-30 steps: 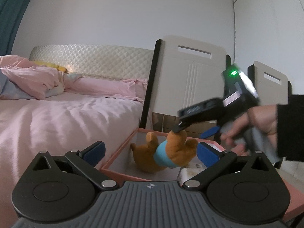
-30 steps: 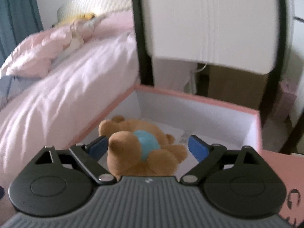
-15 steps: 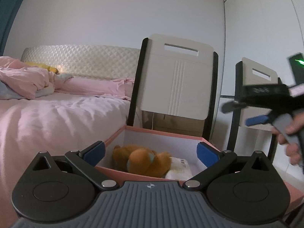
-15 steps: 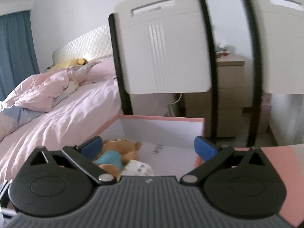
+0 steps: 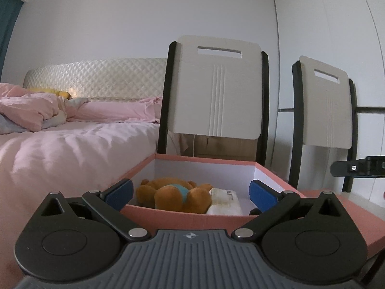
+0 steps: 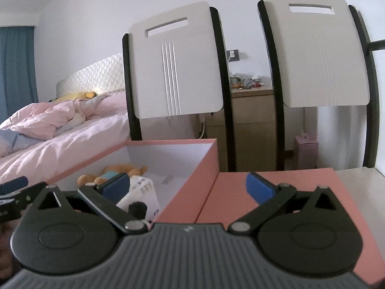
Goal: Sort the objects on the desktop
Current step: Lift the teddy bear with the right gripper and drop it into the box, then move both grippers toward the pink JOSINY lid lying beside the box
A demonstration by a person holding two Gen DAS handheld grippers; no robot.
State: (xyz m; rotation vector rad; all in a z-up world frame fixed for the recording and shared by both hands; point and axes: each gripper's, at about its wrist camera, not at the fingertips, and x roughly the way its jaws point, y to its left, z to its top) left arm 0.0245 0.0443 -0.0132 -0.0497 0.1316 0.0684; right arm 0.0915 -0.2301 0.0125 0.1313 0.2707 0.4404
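Both grippers, left [image 5: 190,193] and right [image 6: 187,187], stand spread and empty, the bear [image 5: 175,196] lying in the box [image 5: 182,213] between the left fingers, likely soft and light, best pinched across its belly.

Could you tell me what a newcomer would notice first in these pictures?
Probably the open pink box right ahead, with a brown teddy bear lying inside beside a white packet. Behind it stand two white chair backs, with a pink-sheeted bed to the left. The left gripper and right gripper are open and empty.
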